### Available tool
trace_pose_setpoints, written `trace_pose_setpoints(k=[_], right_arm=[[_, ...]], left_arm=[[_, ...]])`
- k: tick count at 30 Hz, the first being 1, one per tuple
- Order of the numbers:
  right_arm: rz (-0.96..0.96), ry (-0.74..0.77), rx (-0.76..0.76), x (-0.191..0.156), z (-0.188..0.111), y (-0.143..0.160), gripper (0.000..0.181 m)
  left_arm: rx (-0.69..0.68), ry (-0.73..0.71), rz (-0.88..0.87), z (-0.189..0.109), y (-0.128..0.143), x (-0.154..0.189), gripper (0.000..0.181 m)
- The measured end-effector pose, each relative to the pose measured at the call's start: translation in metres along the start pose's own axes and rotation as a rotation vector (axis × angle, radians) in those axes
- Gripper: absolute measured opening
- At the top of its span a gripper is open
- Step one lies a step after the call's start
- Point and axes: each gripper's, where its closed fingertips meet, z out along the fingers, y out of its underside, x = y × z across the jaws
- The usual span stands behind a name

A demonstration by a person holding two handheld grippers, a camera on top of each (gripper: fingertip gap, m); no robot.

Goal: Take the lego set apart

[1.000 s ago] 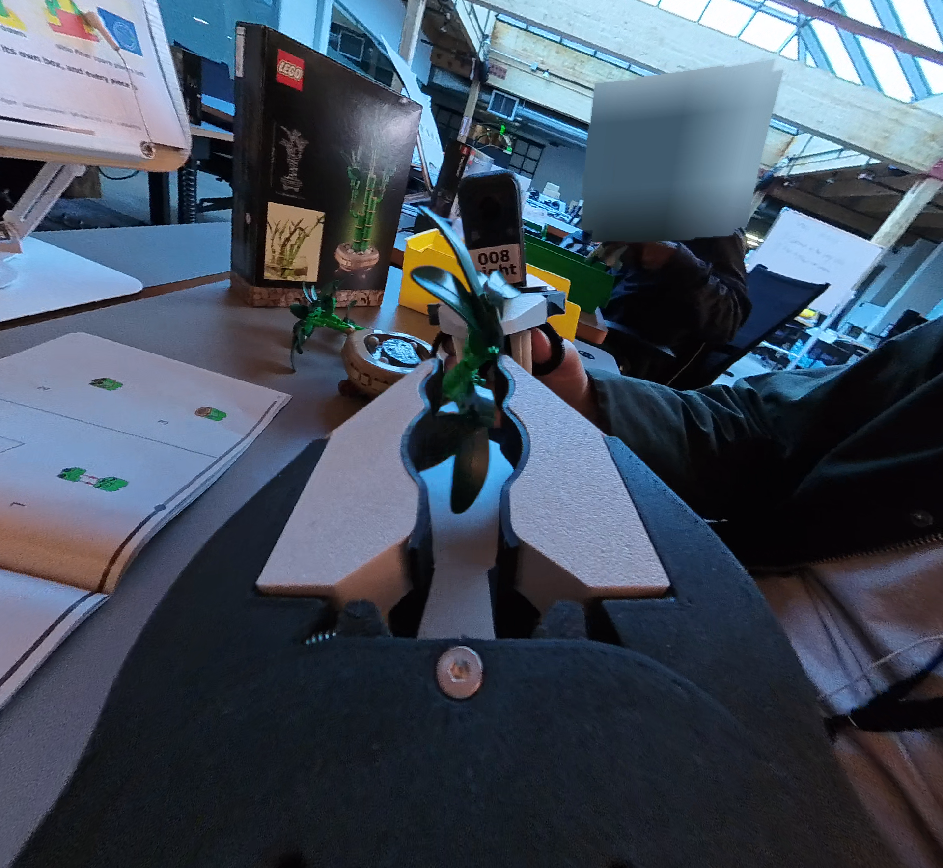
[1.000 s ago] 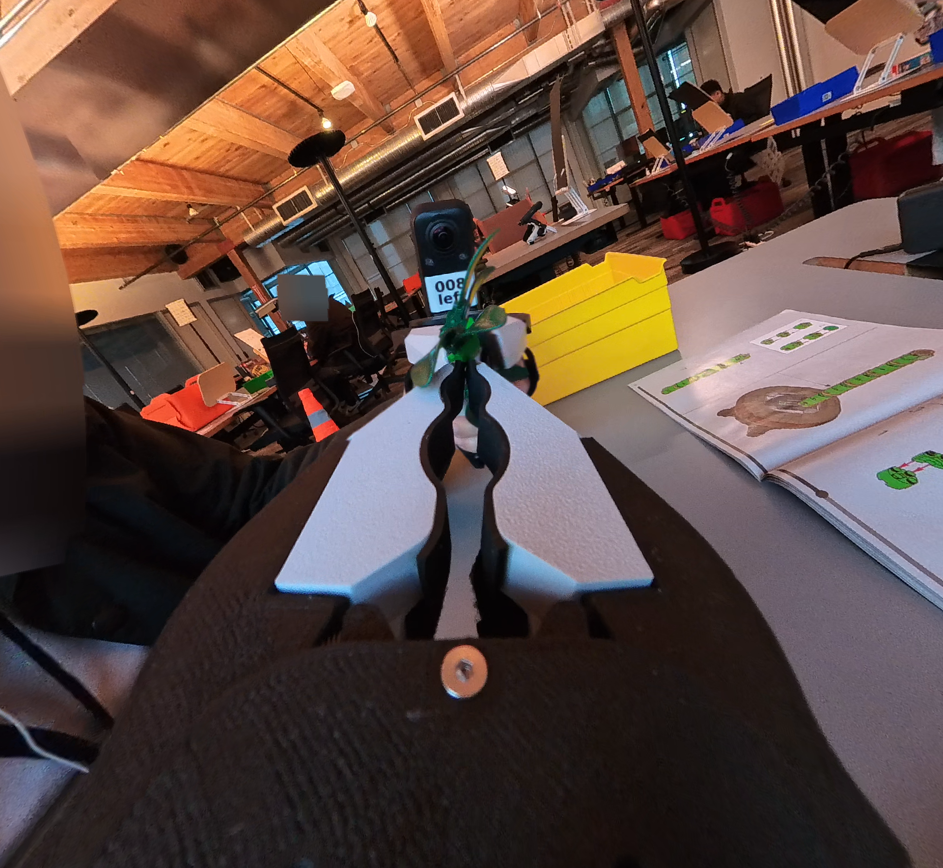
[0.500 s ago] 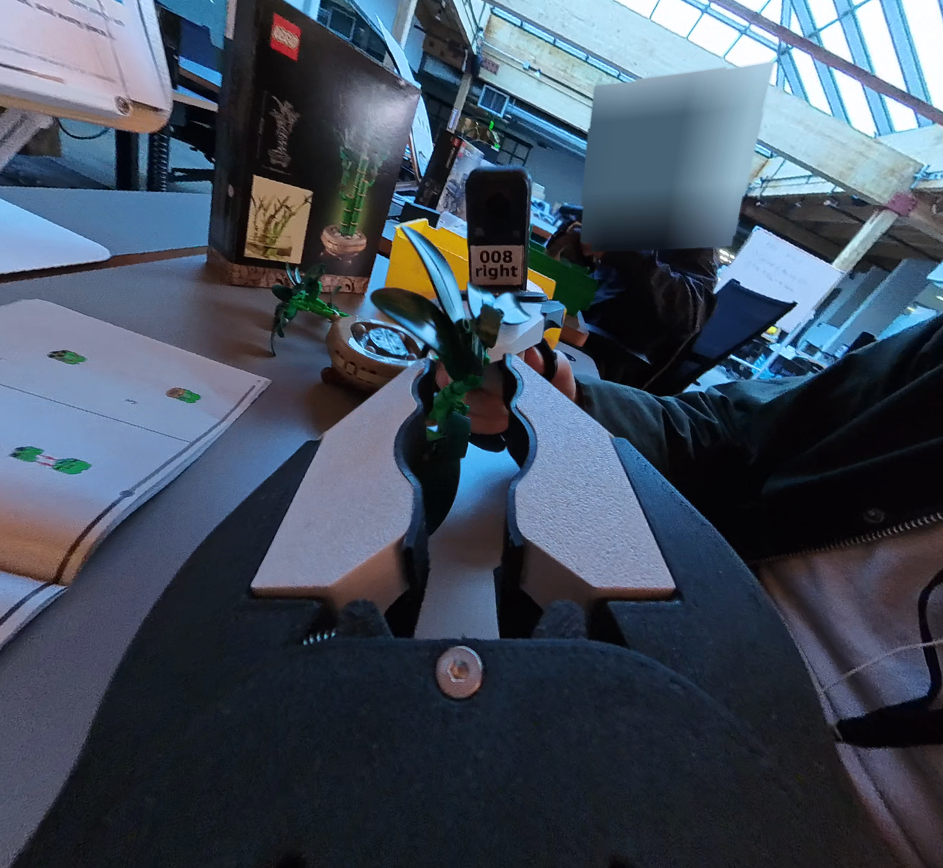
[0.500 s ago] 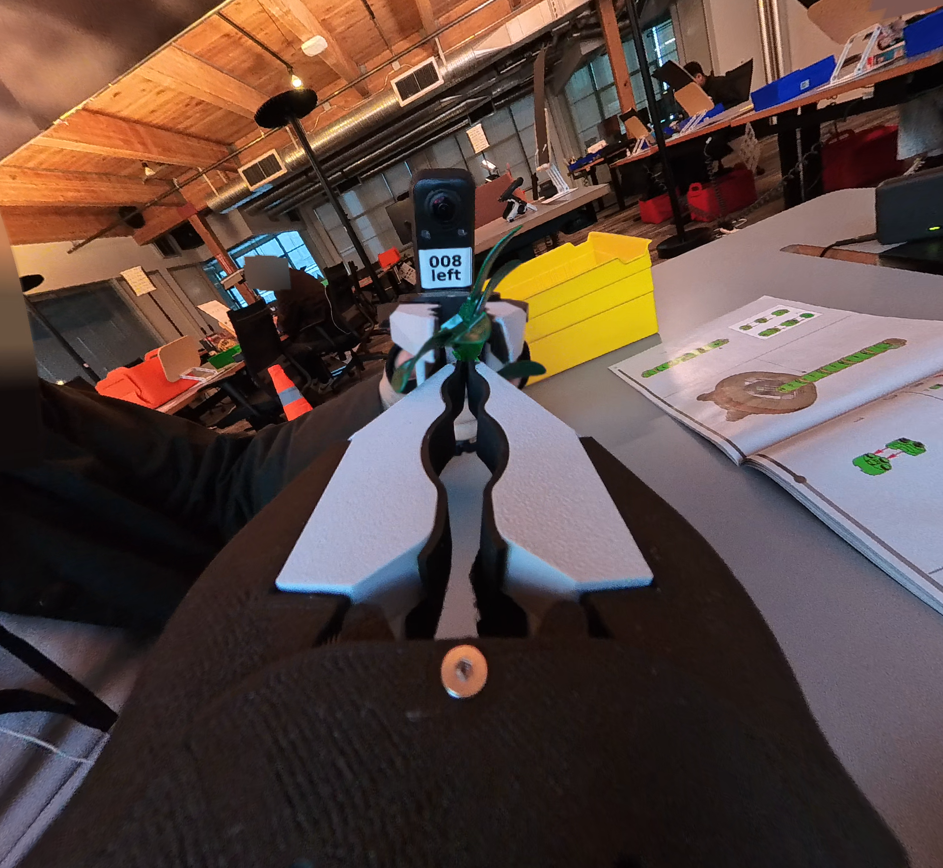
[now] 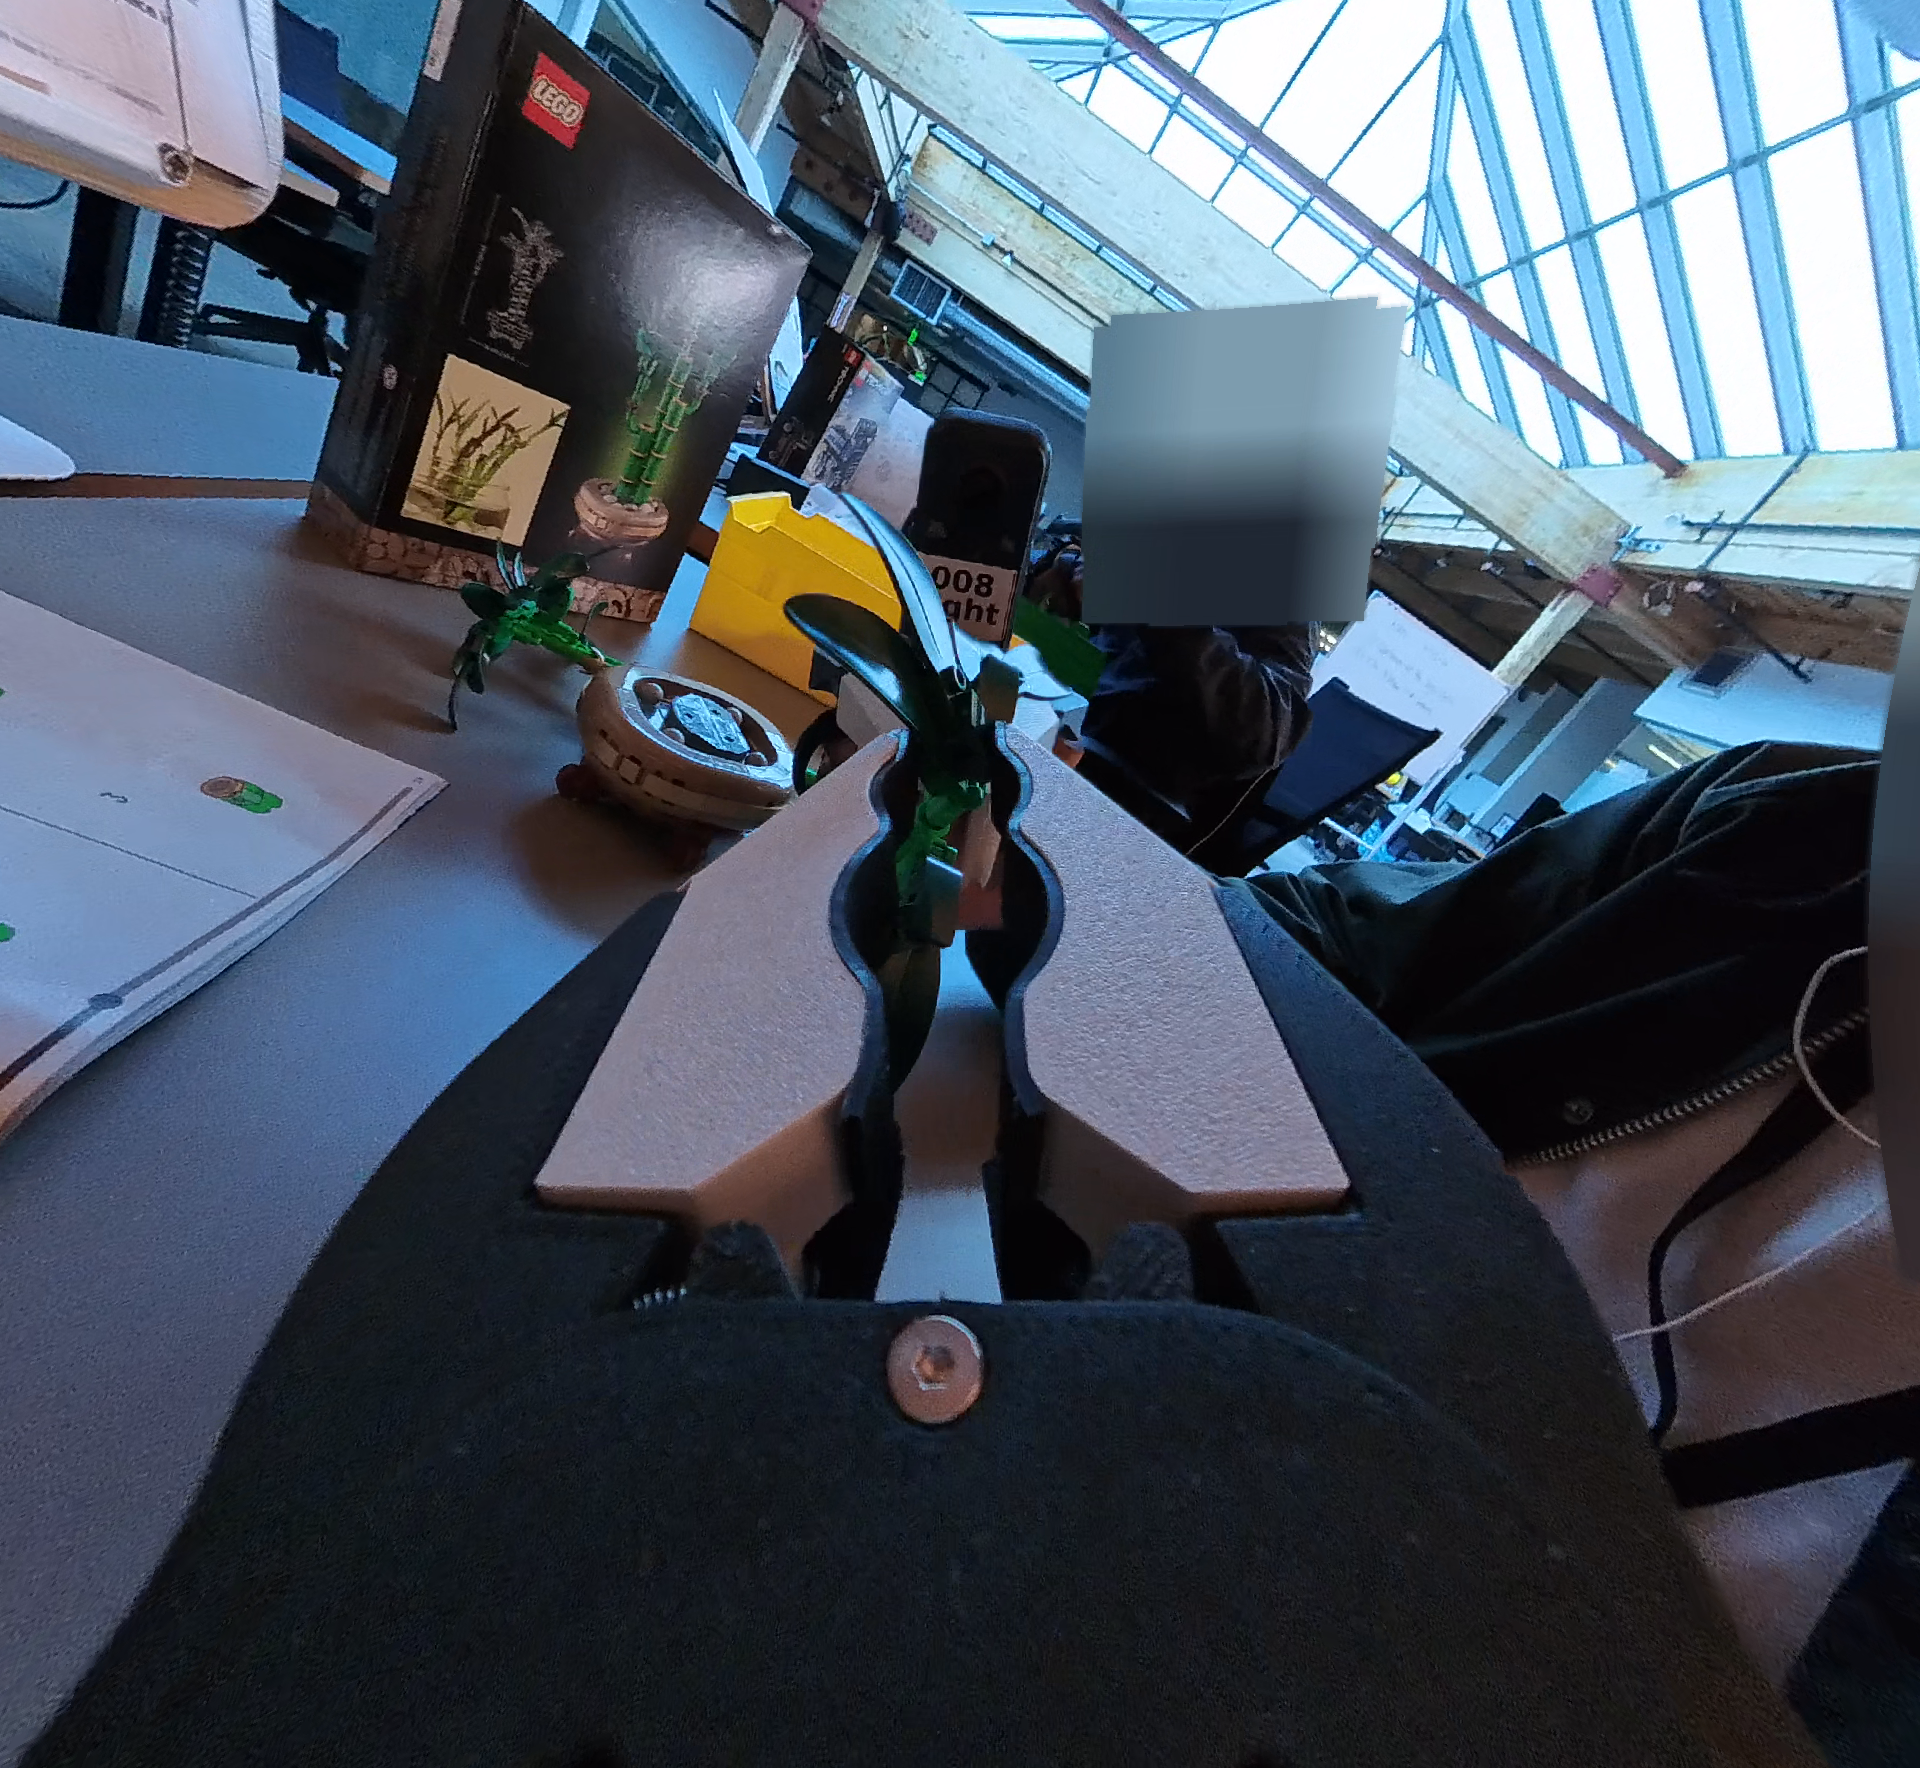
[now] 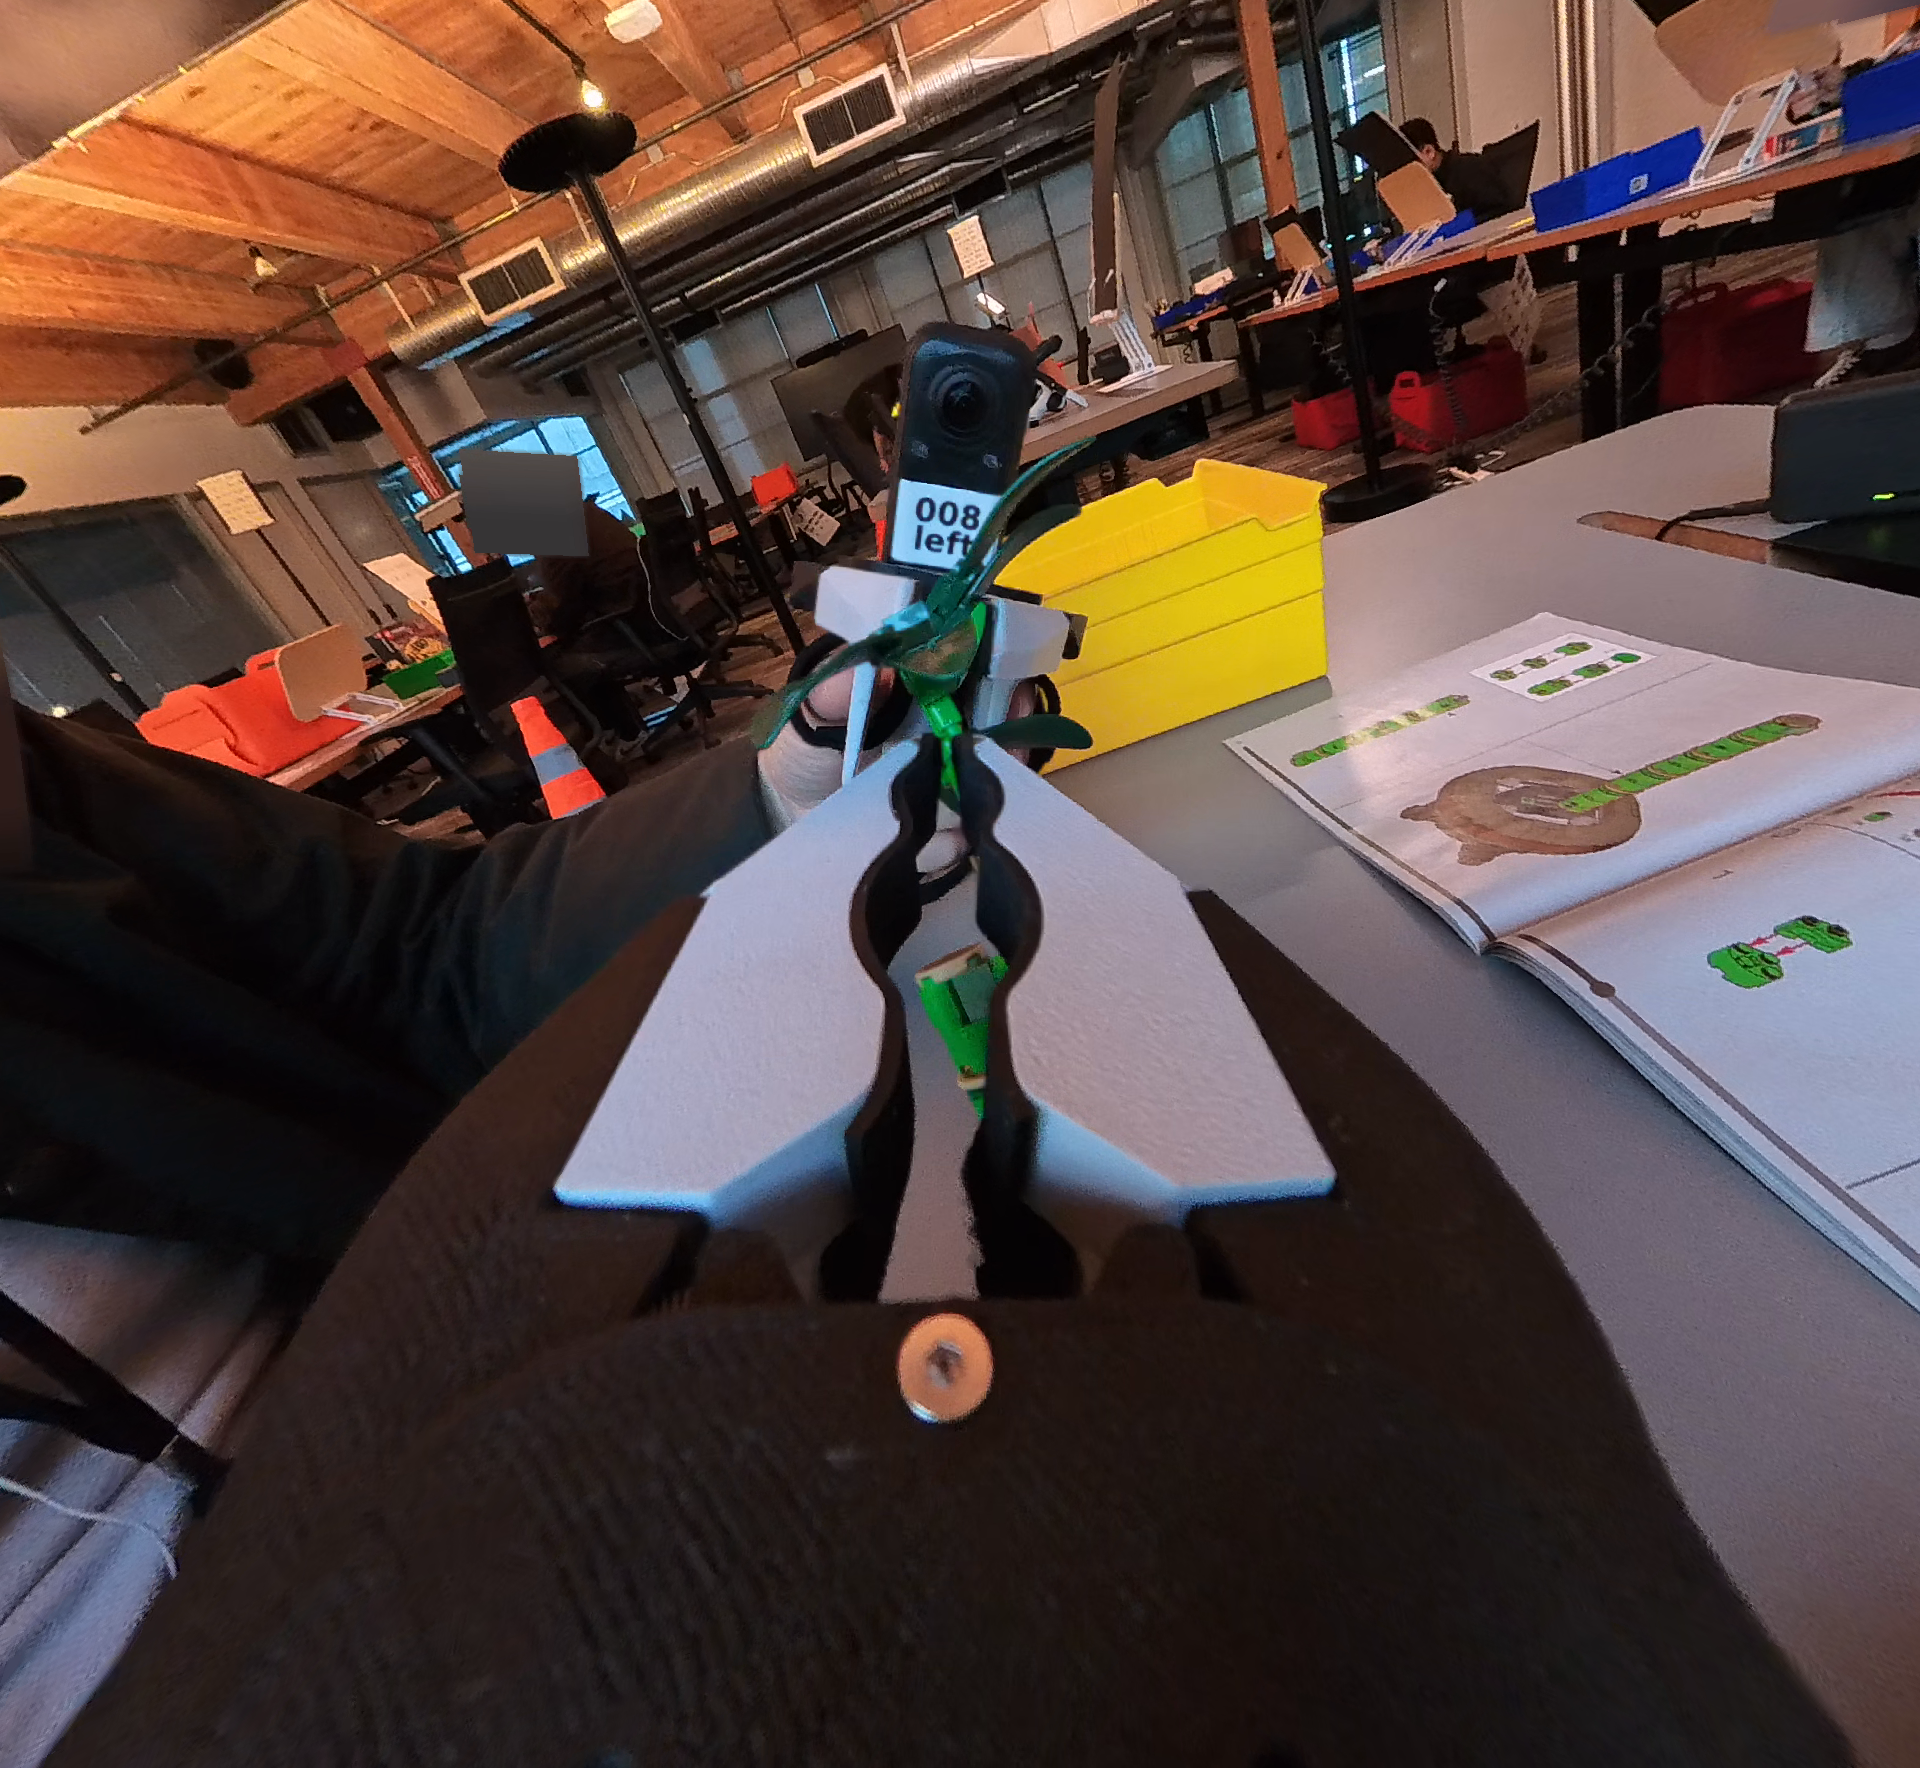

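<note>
A green lego leaf stalk with dark leaves is held in the air between both grippers, which face each other tip to tip. My left gripper is shut on the stalk. My right gripper is shut on its thin green stem, and the leaves spread just past its tips. A green brick segment shows lower in the gap between the right fingers. The brown lego pot base and another leafy green piece are on the table at left.
The black lego box stands at the back left beside a yellow bin, which also shows in the right wrist view. An open instruction booklet lies on the grey table. A person's dark sleeve is at the right. From either gripper's tips it is about 30 centimetres to the leafy green piece.
Both grippers stay shut on the leaf stalk and have tilted a little. A green brick segment now shows in the gap between the right fingers, where none showed before.
</note>
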Motion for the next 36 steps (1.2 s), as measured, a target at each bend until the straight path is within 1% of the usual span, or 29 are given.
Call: trace_pose_setpoints(k=[3, 5, 11, 15, 20, 24, 27, 31, 33, 36], right_arm=[[-0.025, 0.027, -0.004, 0.003, 0.0, 0.0, 0.013], [-0.063, 0.046, -0.016, 0.005, 0.0, 0.0, 0.017], [-0.215, 0.074, -0.067, 0.001, 0.001, 0.004, 0.024], [-0.245, 0.085, -0.08, 0.001, 0.003, 0.006, 0.025], [-0.198, 0.039, -0.038, -0.005, 0.004, 0.001, 0.025], [-0.153, -0.002, -0.056, -0.009, 0.009, 0.006, 0.012], [-0.124, -0.007, -0.048, -0.008, 0.009, 0.006, 0.007], [-0.064, -0.012, -0.045, -0.007, 0.009, 0.004, 0.005], [-0.033, 0.013, -0.049, -0.002, 0.008, 0.005, 0.005], [0.027, 0.053, -0.042, 0.006, 0.008, 0.006, 0.005]], left_arm=[[0.02, -0.003, -0.029, -0.003, -0.003, -0.003, 0.011], [0.049, 0.013, -0.074, -0.006, -0.008, -0.003, 0.011], [0.138, 0.101, -0.25, -0.016, -0.02, -0.003, 0.011], [0.125, 0.139, -0.282, -0.013, -0.017, 0.001, 0.011], [0.076, 0.135, -0.263, -0.005, -0.008, 0.002, 0.012], [0.051, 0.142, -0.259, 0.002, -0.002, 0.004, 0.011], [0.038, 0.139, -0.25, 0.006, 0.001, 0.005, 0.011], [0.045, 0.123, -0.222, 0.007, 0.0, 0.004, 0.011], [0.046, 0.06, -0.153, 0.007, -0.001, -0.001, 0.011], [0.026, -0.079, 0.041, 0.006, -0.002, -0.01, 0.011]])
